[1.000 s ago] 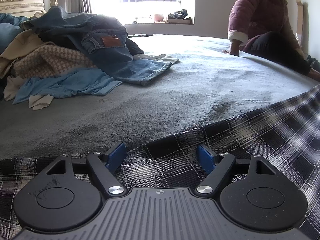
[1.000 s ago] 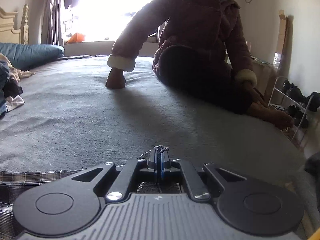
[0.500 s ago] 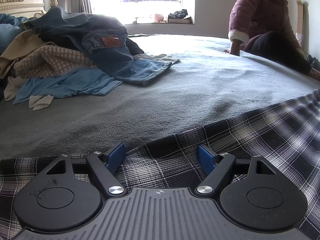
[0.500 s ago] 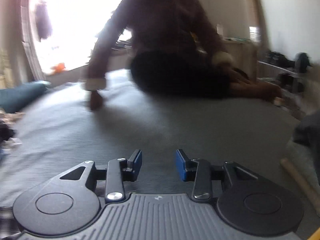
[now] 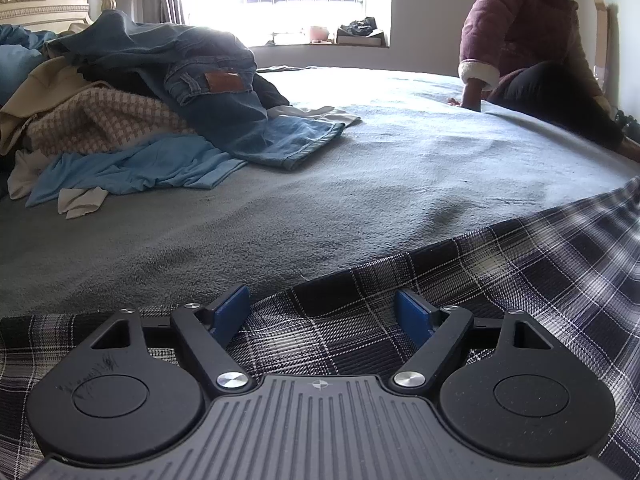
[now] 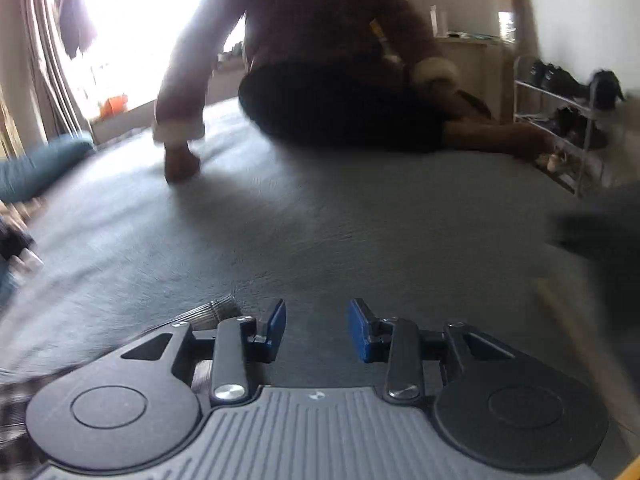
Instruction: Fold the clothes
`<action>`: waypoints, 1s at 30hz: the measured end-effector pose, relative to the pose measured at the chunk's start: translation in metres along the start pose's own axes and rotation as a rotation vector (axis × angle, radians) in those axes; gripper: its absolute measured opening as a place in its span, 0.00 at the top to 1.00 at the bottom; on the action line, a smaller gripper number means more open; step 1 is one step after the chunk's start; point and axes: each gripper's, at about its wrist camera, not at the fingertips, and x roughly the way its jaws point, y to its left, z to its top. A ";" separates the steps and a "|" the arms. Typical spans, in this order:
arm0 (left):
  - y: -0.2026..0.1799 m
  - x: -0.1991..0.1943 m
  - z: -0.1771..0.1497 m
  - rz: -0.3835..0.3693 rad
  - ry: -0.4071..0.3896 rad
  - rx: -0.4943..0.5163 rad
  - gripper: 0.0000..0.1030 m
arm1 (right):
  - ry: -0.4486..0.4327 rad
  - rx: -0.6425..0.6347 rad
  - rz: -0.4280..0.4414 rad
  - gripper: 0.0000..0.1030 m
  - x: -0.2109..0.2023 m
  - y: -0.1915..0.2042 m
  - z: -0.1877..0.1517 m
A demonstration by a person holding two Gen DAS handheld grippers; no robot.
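A dark plaid garment (image 5: pixel 500 280) lies flat on the grey bed, spreading from lower left to the right edge in the left wrist view. My left gripper (image 5: pixel 322 312) is open and empty, low over the garment's near edge with plaid cloth between and under the blue pads (image 5: pixel 230 312). My right gripper (image 6: pixel 317 326) is open and empty above the bare blanket. A corner of the plaid garment (image 6: pixel 218 308) lies just left of its left finger, blurred.
A pile of clothes with blue jeans (image 5: pixel 224 92), a light blue top (image 5: pixel 136 168) and a houndstooth piece (image 5: pixel 104 120) sits at the far left of the bed (image 5: pixel 400 168). A person in a maroon jacket (image 5: pixel 520 36) sits at the far right. A shoe rack (image 6: pixel 568 120) stands beside the bed.
My right gripper opened and let go of the plaid garment's corner, then lifted and shifted right; its view is blurred. My left gripper has stayed open and still.
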 end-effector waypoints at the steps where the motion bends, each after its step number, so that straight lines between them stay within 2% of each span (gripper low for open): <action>1: 0.000 0.000 0.000 0.001 0.000 0.000 0.21 | 0.016 0.042 0.036 0.56 -0.019 -0.010 -0.005; 2: 0.000 0.000 0.000 0.002 0.001 0.001 0.21 | 0.039 0.091 0.065 0.49 -0.035 -0.020 -0.012; 4: -0.001 0.000 0.000 0.005 0.001 0.003 0.21 | 0.092 0.198 0.084 0.42 -0.052 -0.035 -0.033; 7: -0.002 0.000 0.000 0.009 0.001 0.006 0.20 | 0.178 0.350 0.133 0.42 -0.060 -0.052 -0.068; 8: -0.002 0.000 0.000 0.011 0.001 0.007 0.20 | 0.197 0.374 0.153 0.46 -0.057 -0.053 -0.078; 9: -0.003 0.000 0.000 0.013 0.001 0.009 0.20 | 0.195 0.365 0.153 0.48 -0.055 -0.049 -0.085; 10: -0.003 0.000 0.000 0.014 0.001 0.009 0.20 | 0.171 0.332 0.133 0.55 -0.053 -0.044 -0.088; 11: -0.003 0.000 0.000 0.015 0.002 0.010 0.20 | 0.147 0.298 0.116 0.71 -0.051 -0.040 -0.091; 13: -0.003 0.000 0.000 0.016 0.002 0.007 0.19 | 0.109 0.246 0.111 0.91 -0.049 -0.032 -0.093; 16: -0.003 0.000 0.000 0.019 0.003 0.008 0.19 | 0.051 0.268 0.083 0.92 -0.064 -0.035 -0.094; 21: -0.003 0.001 0.000 0.019 0.005 0.005 0.19 | 0.060 0.255 0.027 0.91 -0.062 -0.046 -0.109; 22: -0.003 0.001 0.000 0.019 0.005 0.005 0.19 | 0.027 0.257 -0.001 0.84 -0.067 -0.047 -0.107; 24: -0.003 0.001 0.000 0.018 0.005 0.004 0.19 | -0.044 0.261 -0.061 0.76 -0.079 -0.049 -0.104; 25: -0.002 0.001 0.000 0.017 0.006 0.003 0.19 | -0.093 0.255 -0.105 0.76 -0.089 -0.048 -0.103; 26: -0.002 0.001 0.000 0.016 0.007 0.001 0.19 | -0.129 0.234 -0.104 0.77 -0.097 -0.042 -0.102; 28: -0.002 0.001 0.001 0.018 0.007 0.003 0.18 | -0.121 0.130 0.005 0.78 -0.106 -0.008 -0.102; 30: -0.002 0.001 0.001 0.020 0.008 0.005 0.18 | -0.094 -0.066 0.150 0.79 -0.109 0.052 -0.110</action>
